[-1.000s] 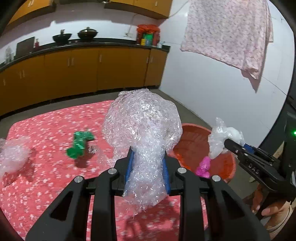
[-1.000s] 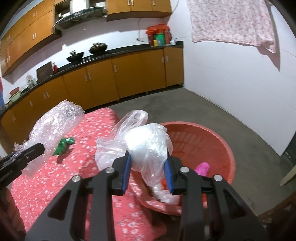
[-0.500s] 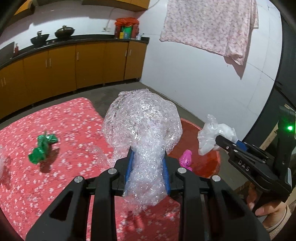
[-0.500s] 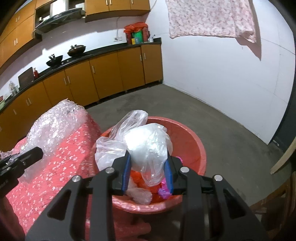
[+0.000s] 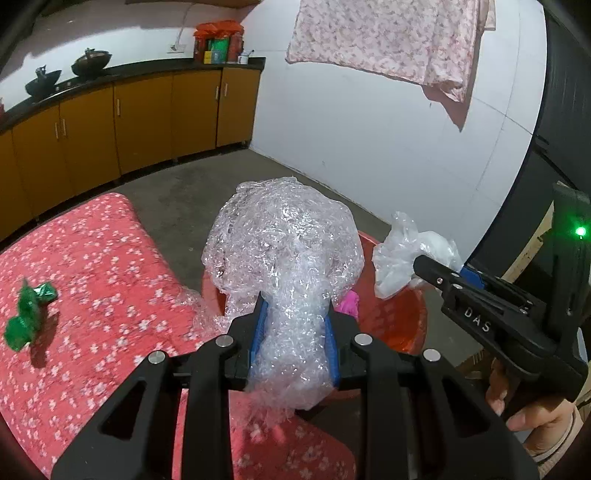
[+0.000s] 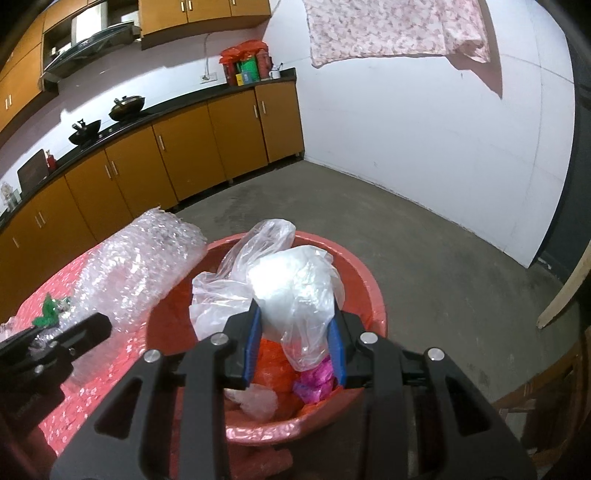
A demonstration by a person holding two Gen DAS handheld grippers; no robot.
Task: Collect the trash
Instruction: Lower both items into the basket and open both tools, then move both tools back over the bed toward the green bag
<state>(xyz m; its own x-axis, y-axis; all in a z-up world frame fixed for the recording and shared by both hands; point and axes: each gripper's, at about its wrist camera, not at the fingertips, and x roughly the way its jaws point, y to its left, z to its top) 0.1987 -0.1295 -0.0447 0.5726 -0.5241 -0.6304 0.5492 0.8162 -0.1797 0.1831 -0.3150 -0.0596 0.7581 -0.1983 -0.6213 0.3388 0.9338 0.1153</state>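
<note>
My left gripper [image 5: 294, 332] is shut on a big wad of bubble wrap [image 5: 284, 254] and holds it at the near rim of the red basin [image 5: 402, 325]. The wad also shows in the right wrist view [image 6: 140, 269]. My right gripper [image 6: 294, 336] is shut on a clear plastic bag [image 6: 291, 280] and holds it above the red basin [image 6: 365, 280]. The basin holds orange, pink and clear trash. The bag also shows in the left wrist view [image 5: 406, 258]. A green wrapper [image 5: 27, 317] lies on the red flowered cloth [image 5: 92, 295].
The basin stands on the grey concrete floor [image 6: 424, 240] beside the cloth-covered surface. Brown kitchen cabinets [image 6: 166, 155] line the back wall. A pink cloth [image 6: 395, 29] hangs on the white wall. A wooden piece [image 6: 561, 295] leans at the right.
Both grippers have moved right, from over the cloth to the basin, each still holding its load. The green wrapper has slid to the left edge of the view.
</note>
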